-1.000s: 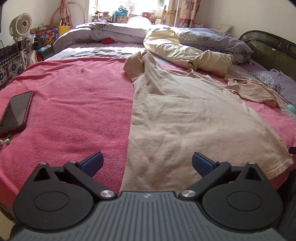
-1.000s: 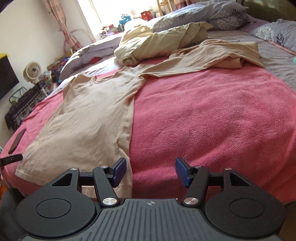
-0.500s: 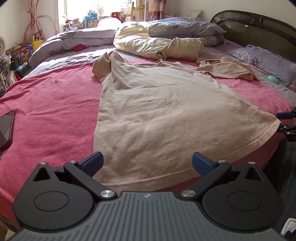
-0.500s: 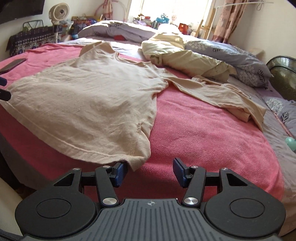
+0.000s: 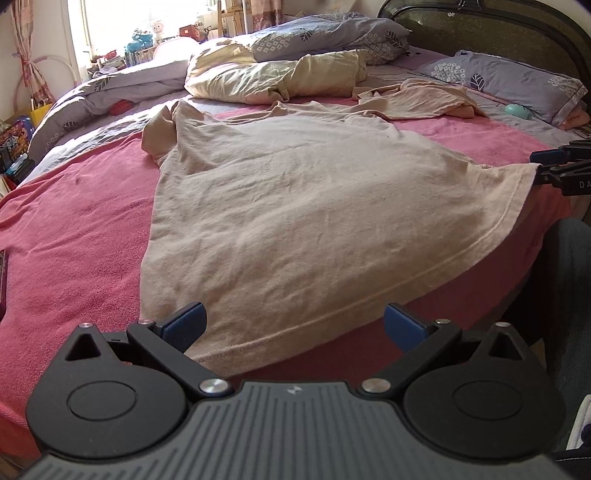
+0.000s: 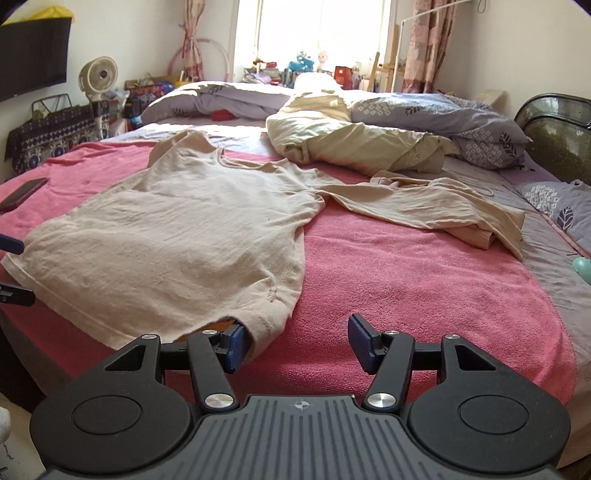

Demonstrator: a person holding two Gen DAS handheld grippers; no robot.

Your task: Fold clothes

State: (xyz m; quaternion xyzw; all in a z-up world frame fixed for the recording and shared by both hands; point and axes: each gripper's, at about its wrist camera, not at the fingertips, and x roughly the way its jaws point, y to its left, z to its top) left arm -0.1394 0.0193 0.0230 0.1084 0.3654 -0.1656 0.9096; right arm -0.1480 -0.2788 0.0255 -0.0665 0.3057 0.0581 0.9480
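Lying flat on the pink blanket, the beige long-sleeved shirt runs its long axis from the hem at the near edge of the bed up to the neckline, which points toward the far window. One sleeve is bunched by the far-left shoulder in the left wrist view; the other sleeve stretches out sideways toward the headboard and ends in a crumpled heap. The left gripper hovers over the hem at its near-left corner, jaws spread wide with cloth below them but not pinched. The right gripper sits at the opposite hem corner; its jaws are opening, one pad touching the corner of the fabric while the other stands clear over the blanket. A dark phone lies on the blanket beside the shirt. Further back sit a rumpled yellow quilt, grey leaf-print bedding, a small fan and toys on the sill.
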